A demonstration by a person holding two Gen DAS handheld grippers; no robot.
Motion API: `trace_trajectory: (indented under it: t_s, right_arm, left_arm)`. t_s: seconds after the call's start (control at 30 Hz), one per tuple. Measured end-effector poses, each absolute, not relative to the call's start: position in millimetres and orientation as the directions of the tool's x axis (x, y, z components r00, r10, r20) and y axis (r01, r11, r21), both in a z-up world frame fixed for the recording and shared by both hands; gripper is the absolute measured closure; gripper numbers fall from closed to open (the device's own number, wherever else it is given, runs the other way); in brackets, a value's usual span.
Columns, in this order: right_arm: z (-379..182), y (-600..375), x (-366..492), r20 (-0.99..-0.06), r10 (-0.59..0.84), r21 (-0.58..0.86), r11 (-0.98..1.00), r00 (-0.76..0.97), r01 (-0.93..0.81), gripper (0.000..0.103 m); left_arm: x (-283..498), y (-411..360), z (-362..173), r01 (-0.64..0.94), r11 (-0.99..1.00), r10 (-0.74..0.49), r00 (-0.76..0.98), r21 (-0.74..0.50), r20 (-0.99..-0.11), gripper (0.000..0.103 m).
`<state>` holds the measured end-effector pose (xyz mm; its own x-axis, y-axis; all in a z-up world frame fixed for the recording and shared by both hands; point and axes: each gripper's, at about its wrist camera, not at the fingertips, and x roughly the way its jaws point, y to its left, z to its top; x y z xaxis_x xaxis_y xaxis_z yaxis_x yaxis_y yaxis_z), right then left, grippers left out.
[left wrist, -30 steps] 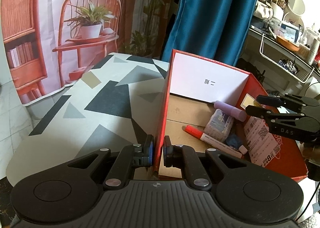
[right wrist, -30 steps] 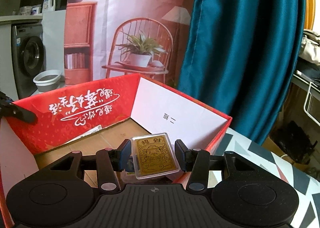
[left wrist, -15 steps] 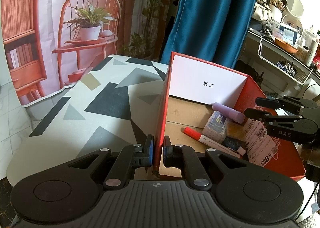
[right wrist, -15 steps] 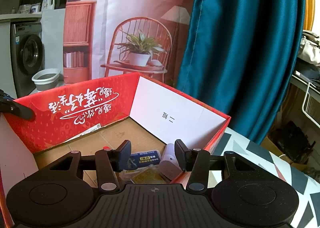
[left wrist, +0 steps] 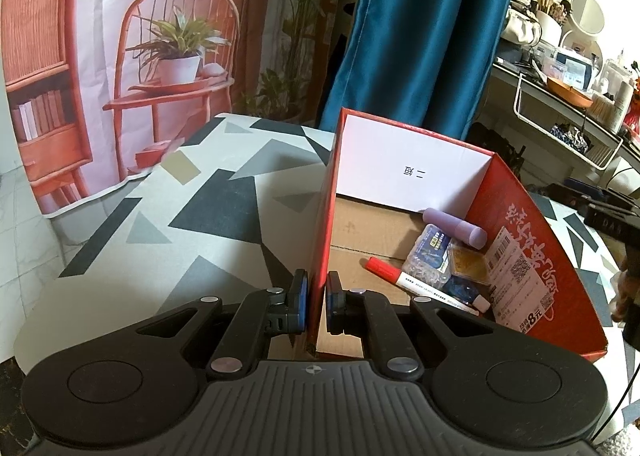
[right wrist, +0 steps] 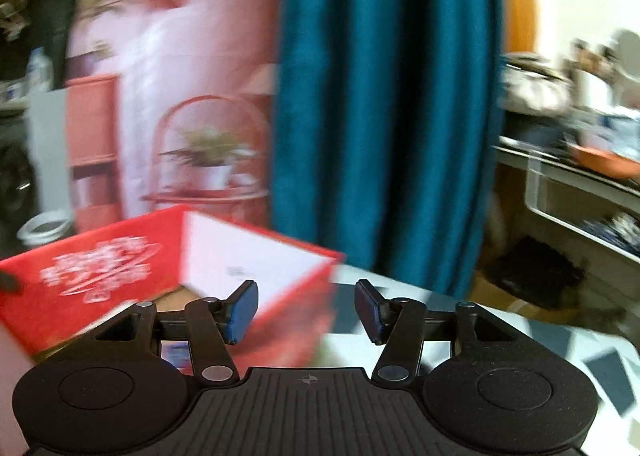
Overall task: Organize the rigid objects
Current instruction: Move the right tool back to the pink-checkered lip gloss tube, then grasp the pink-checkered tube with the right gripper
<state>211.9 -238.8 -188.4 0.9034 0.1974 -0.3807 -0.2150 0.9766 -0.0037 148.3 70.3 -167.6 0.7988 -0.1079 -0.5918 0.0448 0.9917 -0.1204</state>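
Observation:
A red cardboard box (left wrist: 540,256) stands on the patterned table. My left gripper (left wrist: 316,300) is shut on the box's near left wall. Inside lie a gold card in a clear case (left wrist: 469,264), a red-capped marker (left wrist: 420,283), a lilac tube (left wrist: 454,227) and a clear packet with a blue label (left wrist: 429,252). In the blurred right wrist view my right gripper (right wrist: 306,312) hangs over the box's right corner (right wrist: 320,268), its jaws opening with nothing between them. Part of that gripper (left wrist: 612,221) shows at the right edge of the left wrist view.
A teal curtain (left wrist: 424,35) and a printed backdrop of a chair and plant (left wrist: 176,55) hang behind the table. A cluttered shelf (left wrist: 560,71) with a wire rack stands at the right. The patterned tabletop (left wrist: 180,207) stretches left of the box.
My right gripper let go of the gold card, which now lies in the box. It then swung away to the right and its jaws widened. The left gripper kept its hold on the box wall.

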Motion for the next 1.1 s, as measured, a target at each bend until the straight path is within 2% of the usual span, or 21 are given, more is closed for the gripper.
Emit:
trace_trajectory:
  t_s: [0.17, 0.33, 0.47, 0.63, 0.73, 0.87, 1.1]
  right_arm:
    - [-216, -287, 236, -0.450, 0.082, 0.002, 0.996, 0.889, -0.091, 0.042]
    - [-253, -318, 269, -0.554, 0.013, -0.049, 0.998, 0.833, -0.048, 0.042]
    - [-282, -324, 285, -0.622, 0.013, -0.023, 0.999, 0.783, -0.035, 0.049]
    - [-304, -322, 290, -0.656, -0.006, 0.015, 1.000, 0.755, 0.020, 0.054]
    - [-309, -317, 292, -0.672, -0.018, 0.010, 0.999, 0.741, 0.033, 0.065]
    - [-308, -312, 288, -0.675, 0.012, 0.027, 1.000, 0.738, 0.008, 0.087]
    - [-304, -291, 275, -0.684, 0.065, 0.031, 0.998, 0.727, -0.060, 0.088]
  left_arm:
    - [149, 69, -167, 0.043, 0.993, -0.102, 0.799, -0.112, -0.593, 0.093]
    - [149, 67, -166, 0.039, 0.994, -0.092, 0.798, -0.102, -0.595, 0.093]
    - [149, 67, -166, 0.039, 0.995, -0.088, 0.797, -0.094, -0.597, 0.093]
    - [149, 67, -166, 0.042, 0.995, -0.088, 0.795, -0.090, -0.600, 0.093]
    - [149, 68, -166, 0.043, 0.995, -0.090, 0.795, -0.092, -0.600, 0.093]
    - [149, 69, -166, 0.045, 0.995, -0.093, 0.796, -0.094, -0.599, 0.093]
    - [149, 68, -166, 0.044, 0.994, -0.095, 0.798, -0.100, -0.595, 0.093]
